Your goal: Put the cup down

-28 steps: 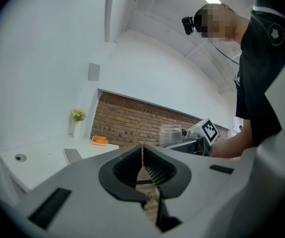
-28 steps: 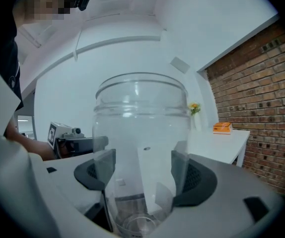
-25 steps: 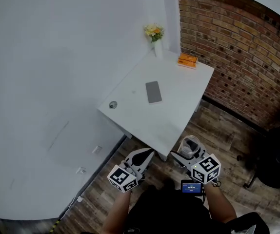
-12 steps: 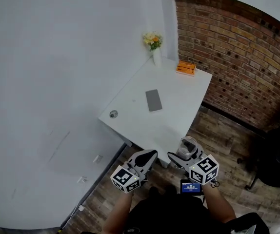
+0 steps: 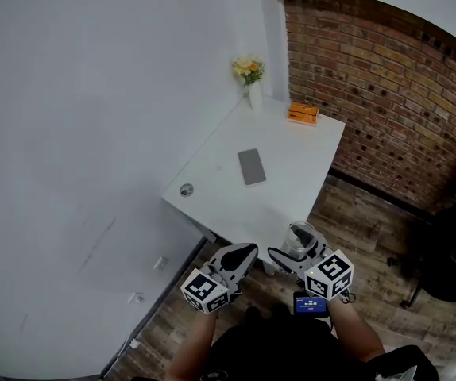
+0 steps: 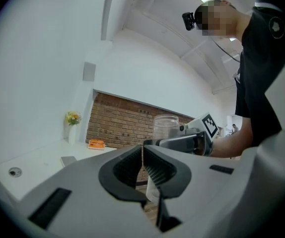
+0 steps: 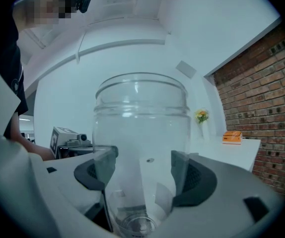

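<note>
A clear plastic cup stands upright between the pads of my right gripper, which is shut on its lower half. In the head view the cup and right gripper hang just off the near edge of the white table, above the wooden floor. My left gripper is beside it on the left, also at the table's near edge. Its jaws are shut with nothing between them. The left gripper view shows the cup held up to the right.
On the table lie a grey phone, an orange box, a vase of flowers at the far corner and a small round fitting. A brick wall runs along the right. A dark chair stands on the floor.
Both grippers have moved a little towards the table's near edge and risen slightly. The cup has stayed in the right gripper.
</note>
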